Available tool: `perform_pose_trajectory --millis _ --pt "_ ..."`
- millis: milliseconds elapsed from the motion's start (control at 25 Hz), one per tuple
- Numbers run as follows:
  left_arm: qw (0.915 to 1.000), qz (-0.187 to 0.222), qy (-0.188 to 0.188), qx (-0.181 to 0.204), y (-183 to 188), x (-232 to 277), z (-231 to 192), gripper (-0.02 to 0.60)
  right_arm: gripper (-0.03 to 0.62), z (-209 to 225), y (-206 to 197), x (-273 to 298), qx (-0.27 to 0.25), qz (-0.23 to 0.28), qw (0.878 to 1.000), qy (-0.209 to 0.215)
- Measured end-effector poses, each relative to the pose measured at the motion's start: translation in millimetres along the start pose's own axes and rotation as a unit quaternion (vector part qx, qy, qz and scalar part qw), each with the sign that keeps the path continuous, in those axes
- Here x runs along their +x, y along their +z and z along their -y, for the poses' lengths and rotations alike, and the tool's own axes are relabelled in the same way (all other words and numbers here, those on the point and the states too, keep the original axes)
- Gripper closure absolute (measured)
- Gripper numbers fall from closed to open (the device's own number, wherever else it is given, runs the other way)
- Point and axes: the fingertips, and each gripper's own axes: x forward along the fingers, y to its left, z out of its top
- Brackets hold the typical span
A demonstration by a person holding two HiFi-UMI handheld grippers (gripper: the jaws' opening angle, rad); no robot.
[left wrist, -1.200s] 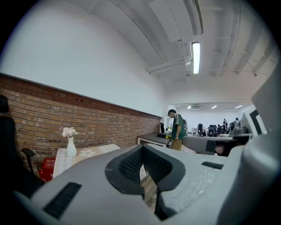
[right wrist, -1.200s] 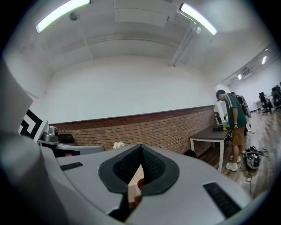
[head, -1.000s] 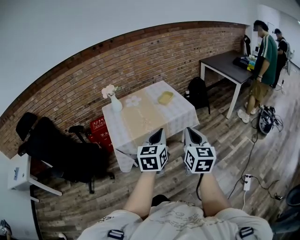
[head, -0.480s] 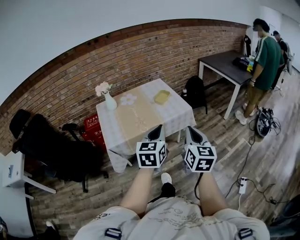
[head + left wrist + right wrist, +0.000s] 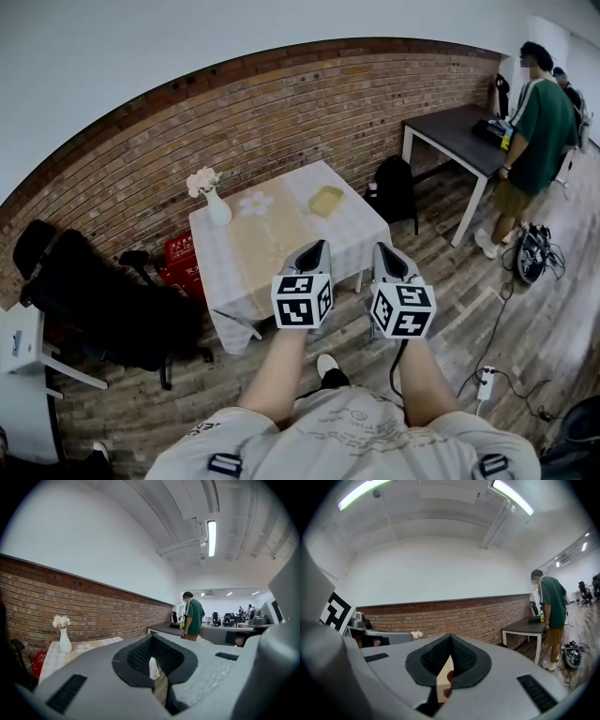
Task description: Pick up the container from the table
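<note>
Well, the yellow container sits near the far right corner of the table. It looks light, shallow and stiff, so pinch its rim. The left gripper and right gripper are closed up, holding nothing.

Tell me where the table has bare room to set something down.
The near half of the table is bare, runner included. The far edge is crowded: vase at the left corner, flower mat beside it, yellow container toward the right.
</note>
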Motion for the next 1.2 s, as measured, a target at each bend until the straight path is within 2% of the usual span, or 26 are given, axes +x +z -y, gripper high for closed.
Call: perform_pose_trajectory --millis 440,720,1200 --pt "0.9998 -0.018 0.003 0.0 3.4 70.8 -29.7 0.577 0.603 26.1 3.7 71.8 -0.011 -0.009 1.0 -0.008" --pt "0.9991 -0.036 0.021 -0.008 -3.7 109.7 -66.9 0.577 0.603 27.1 -4.8 126.5 -0.012 -0.028 1.0 0.006" --pt "0.999 -0.034 0.026 -0.015 14.0 193.7 -130.3 0.577 0.603 37.1 3.2 235.9 -0.026 -0.04 0.999 0.018"
